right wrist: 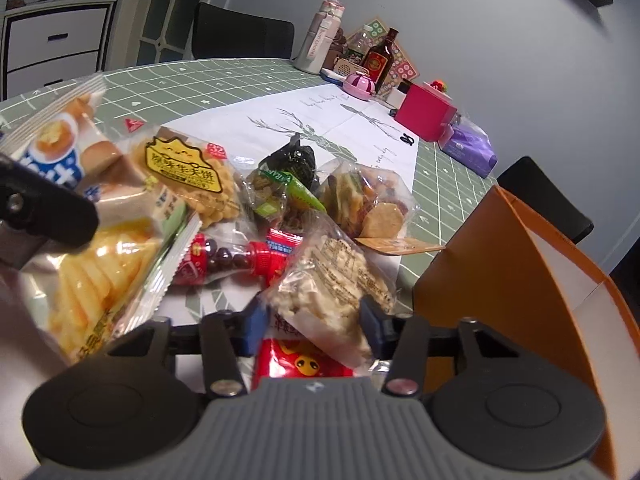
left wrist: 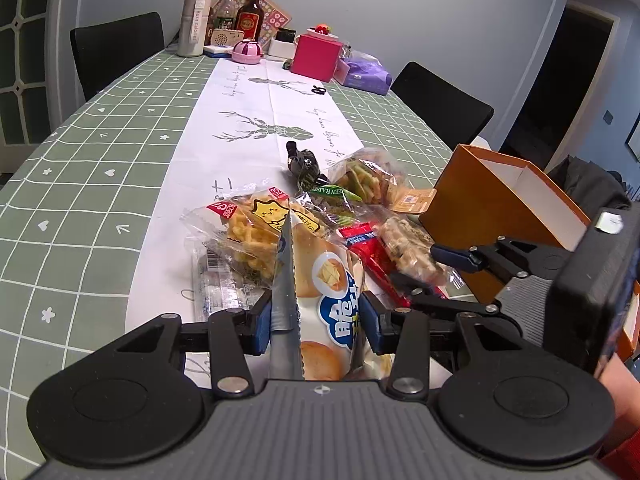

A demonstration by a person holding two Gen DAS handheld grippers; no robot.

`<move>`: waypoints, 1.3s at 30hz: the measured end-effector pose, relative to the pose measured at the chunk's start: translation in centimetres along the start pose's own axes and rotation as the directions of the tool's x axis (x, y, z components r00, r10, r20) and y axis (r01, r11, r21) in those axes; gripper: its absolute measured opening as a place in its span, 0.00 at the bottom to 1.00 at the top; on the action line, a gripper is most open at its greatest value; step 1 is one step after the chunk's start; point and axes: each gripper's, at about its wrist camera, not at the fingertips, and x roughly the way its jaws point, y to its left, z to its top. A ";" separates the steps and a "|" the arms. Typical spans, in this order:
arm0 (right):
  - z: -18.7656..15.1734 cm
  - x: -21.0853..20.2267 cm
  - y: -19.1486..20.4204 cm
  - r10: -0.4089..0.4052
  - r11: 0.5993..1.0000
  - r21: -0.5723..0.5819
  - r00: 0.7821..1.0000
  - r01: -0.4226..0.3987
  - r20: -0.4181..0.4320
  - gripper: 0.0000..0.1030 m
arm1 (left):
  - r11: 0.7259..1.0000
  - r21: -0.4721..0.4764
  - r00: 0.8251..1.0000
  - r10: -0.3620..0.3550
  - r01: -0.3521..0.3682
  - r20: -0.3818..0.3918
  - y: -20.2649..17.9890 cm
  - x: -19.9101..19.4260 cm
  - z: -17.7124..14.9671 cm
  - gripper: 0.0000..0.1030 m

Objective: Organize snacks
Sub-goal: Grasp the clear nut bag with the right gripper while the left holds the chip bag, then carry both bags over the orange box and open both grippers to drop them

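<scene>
A: The glossy white bread packet with a serrated seal (left wrist: 328, 292) stands on edge between the blue pads of the left hand-held gripper (left wrist: 318, 322), clamped there, its long axis running away from the camera over the snack pile.

B: And the right hand-held gripper (right wrist: 314, 322)?

A: Its pads press a crinkly clear packet of pale puffed-grain bars (right wrist: 332, 292), lying slantwise beside the orange cardboard box (right wrist: 500, 280) on the tabletop (left wrist: 80, 184).

B: What does only the right view show?

A: A shiny yellow bag of ridged chips (right wrist: 104, 272) and a red wrapper (right wrist: 300, 362) underneath.
</scene>
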 end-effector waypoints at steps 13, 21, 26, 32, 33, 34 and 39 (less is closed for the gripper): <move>1.4 -7.1 -1.4 0.010 0.999 -0.032 0.998 -0.008 0.054 0.18 | 0.999 0.031 1.000 -0.010 0.011 -0.008 -1.9 -1.5 -0.1 0.49; 2.6 -11.1 -4.3 0.114 0.990 0.083 0.992 -0.118 0.045 0.17 | 0.997 0.071 1.000 -0.003 0.004 -0.014 -3.6 -3.4 0.0 0.49; 3.6 -14.2 -6.4 0.137 0.984 0.108 0.988 -0.144 0.073 0.17 | 0.992 0.126 1.000 -0.013 0.011 0.016 -5.6 -4.7 1.2 0.49; 4.7 -17.3 -8.8 0.052 0.995 0.076 0.992 -0.061 0.117 0.17 | 0.980 0.198 0.996 -0.047 0.030 0.079 -8.9 -5.9 3.2 0.49; 4.8 -17.6 -9.2 0.040 0.996 0.073 0.992 -0.049 0.118 0.17 | 0.978 0.208 0.995 -0.054 0.035 0.086 -9.4 -5.9 3.5 0.49; 4.9 -17.9 -9.8 0.028 0.997 0.073 0.993 -0.037 0.117 0.17 | 0.976 0.216 0.994 -0.063 0.041 0.093 -9.9 -5.9 3.9 0.49; 4.9 -18.9 -12.8 -0.030 0.996 0.085 0.995 0.022 0.098 0.17 | 0.966 0.246 0.987 -0.106 0.073 0.122 -12.5 -5.4 5.8 0.49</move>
